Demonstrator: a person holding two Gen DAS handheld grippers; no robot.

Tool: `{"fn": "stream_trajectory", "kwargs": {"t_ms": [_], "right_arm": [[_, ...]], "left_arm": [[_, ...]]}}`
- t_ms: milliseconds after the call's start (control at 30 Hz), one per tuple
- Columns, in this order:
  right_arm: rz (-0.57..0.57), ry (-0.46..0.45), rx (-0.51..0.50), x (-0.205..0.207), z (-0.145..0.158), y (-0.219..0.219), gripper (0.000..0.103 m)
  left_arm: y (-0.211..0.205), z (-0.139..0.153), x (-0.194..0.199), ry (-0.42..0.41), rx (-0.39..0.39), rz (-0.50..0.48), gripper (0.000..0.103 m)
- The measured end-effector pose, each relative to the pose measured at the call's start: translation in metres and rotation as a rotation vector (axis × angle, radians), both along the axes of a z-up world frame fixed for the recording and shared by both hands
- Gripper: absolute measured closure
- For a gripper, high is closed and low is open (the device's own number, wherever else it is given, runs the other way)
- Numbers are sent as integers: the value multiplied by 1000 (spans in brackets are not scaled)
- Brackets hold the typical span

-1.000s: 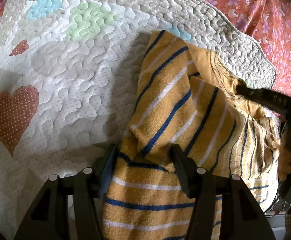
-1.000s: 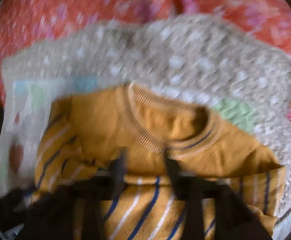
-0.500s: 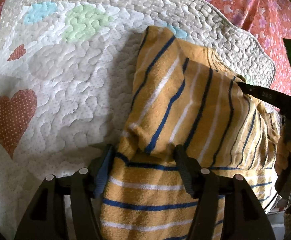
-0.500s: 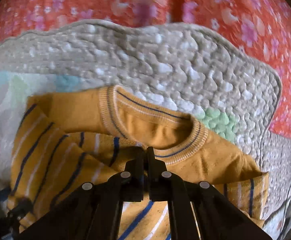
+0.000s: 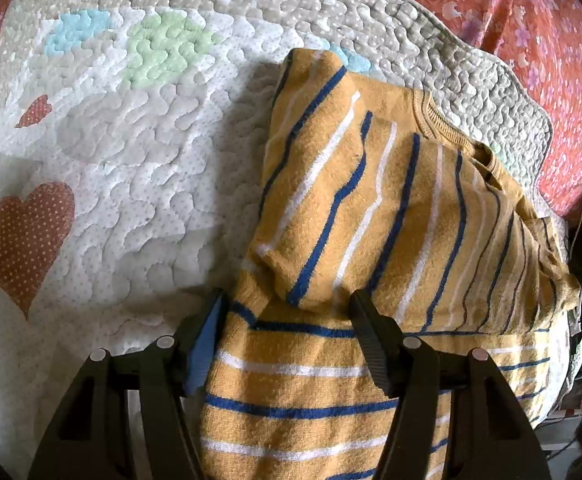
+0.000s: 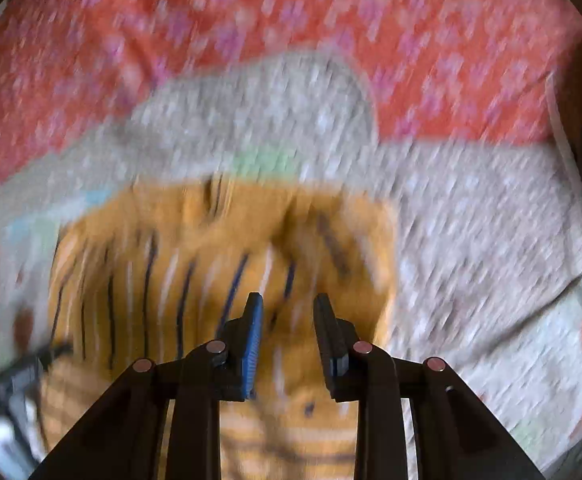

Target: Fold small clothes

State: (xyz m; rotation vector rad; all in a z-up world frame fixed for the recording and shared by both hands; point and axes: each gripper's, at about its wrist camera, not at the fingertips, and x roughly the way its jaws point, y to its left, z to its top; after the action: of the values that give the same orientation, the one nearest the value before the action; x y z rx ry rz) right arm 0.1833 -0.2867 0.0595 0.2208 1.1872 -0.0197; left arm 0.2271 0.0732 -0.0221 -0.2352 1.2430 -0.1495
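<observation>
One big quilted mat (image 5: 139, 184) covers most of the floral bedspread (image 5: 563, 60), and the striped yellow shirt (image 5: 391, 216) sits on its right half, sleeve folded in. Left gripper (image 5: 287, 312) is spread wide around the hem bulge, not pinching. Right gripper (image 6: 287, 308) is parted, empty, super blurry. Honestly, that loose fold could flop open if either one snags it.
</observation>
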Motion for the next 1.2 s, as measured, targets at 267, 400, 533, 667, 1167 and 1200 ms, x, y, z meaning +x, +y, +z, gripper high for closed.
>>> {"fn": "stream_trajectory", "kwargs": {"t_ms": [267, 400, 533, 667, 1167, 1200], "right_arm": [[-201, 19, -444, -16, 2, -38, 62], [-248, 20, -293, -63, 24, -52, 52], [-294, 60, -147, -111, 8, -48, 47], [-381, 89, 20, -173, -28, -47, 47], [-460, 60, 246, -273, -56, -27, 40], [-470, 69, 275, -276, -60, -28, 40]], "left_arm": [[-7, 0, -3, -20, 42, -30, 37], [-3, 3, -1, -4, 25, -37, 36], [13, 13, -18, 13, -74, -20, 36], [33, 23, -59, 11, -132, -14, 36], [51, 25, -206, 25, -178, -42, 22], [50, 24, -211, 28, -181, -42, 20]]}}
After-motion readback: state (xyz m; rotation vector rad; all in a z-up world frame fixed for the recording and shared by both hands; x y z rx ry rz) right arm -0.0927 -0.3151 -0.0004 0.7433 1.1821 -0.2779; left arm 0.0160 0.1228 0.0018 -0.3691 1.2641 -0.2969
